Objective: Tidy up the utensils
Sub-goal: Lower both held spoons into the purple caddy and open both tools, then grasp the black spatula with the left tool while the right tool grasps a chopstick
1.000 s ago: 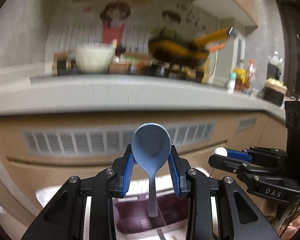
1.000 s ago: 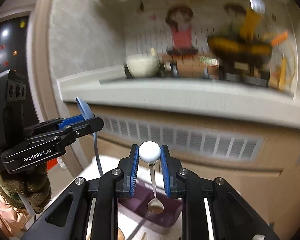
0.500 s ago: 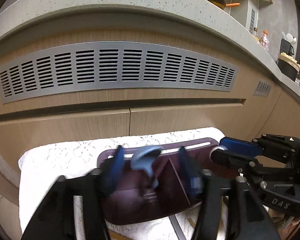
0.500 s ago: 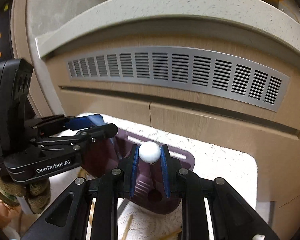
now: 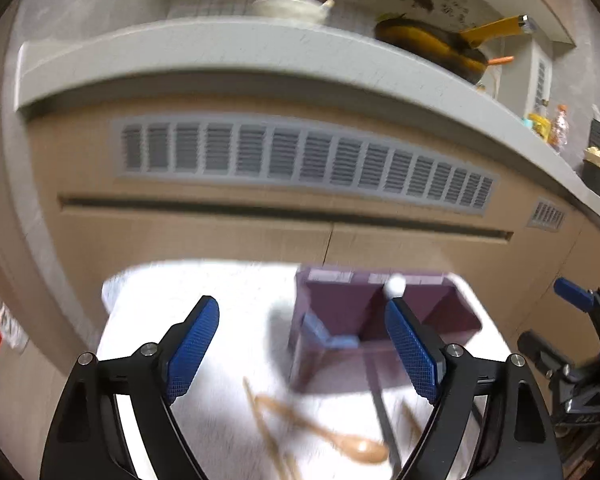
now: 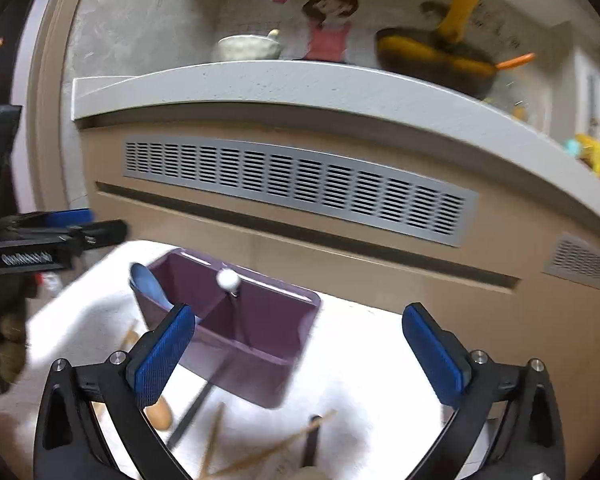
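Left gripper and right gripper have just opened wide, empty; blue spoon at ten o'clock in the purple bin.

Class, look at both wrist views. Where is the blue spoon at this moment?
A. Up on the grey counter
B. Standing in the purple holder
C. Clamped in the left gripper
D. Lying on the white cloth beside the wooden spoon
B: the blue spoon leans inside the purple holder, at its left end, and both grippers' jaws stand open and empty.
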### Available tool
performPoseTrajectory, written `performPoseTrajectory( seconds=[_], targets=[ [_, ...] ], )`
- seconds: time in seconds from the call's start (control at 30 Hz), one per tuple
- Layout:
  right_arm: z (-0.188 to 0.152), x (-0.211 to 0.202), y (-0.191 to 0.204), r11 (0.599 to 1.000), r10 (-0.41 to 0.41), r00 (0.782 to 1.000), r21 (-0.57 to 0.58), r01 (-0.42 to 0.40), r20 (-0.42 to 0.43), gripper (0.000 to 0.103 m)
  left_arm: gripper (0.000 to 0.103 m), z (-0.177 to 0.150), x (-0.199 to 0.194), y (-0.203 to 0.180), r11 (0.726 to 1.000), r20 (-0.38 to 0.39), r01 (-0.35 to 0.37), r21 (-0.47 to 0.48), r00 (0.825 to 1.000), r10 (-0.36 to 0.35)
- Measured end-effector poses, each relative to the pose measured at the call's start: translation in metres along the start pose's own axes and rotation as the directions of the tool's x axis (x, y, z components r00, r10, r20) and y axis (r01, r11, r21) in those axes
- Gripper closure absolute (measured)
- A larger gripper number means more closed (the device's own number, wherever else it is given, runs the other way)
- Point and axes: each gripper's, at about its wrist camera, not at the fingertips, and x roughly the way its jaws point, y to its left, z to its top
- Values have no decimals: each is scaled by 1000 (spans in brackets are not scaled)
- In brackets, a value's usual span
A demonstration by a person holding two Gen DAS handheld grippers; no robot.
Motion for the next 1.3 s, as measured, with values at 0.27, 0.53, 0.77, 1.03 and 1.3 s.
performPoseTrajectory(
  seconds=[0.27, 0.53, 0.77, 1.03, 1.3],
  targets=[
    [-57, 18, 30, 990, 138, 965, -7, -143, -222, 8, 23, -74, 5, -5, 997, -212, 70, -31, 974, -75],
    [-83, 15, 3, 993, 79, 969, 102, -57, -234, 16, 64, -125, 20, -80, 966, -398, 248, 71, 895, -201],
    [-97, -4, -21, 985, 71, 978, 168, -39, -195, 16, 70, -126, 61, -104, 985, -452, 107, 136, 891, -35],
    [-108, -10, -29, 979, 87, 976, 201, -45, -201, 15, 87, -138, 52, -107, 973, -435, 98, 211, 900, 4],
    [-95, 9, 0, 966, 234, 936, 175, -192, -265, 53, 87, -161, -2, -76, 965, -479, 132, 228, 878, -7]
  ],
)
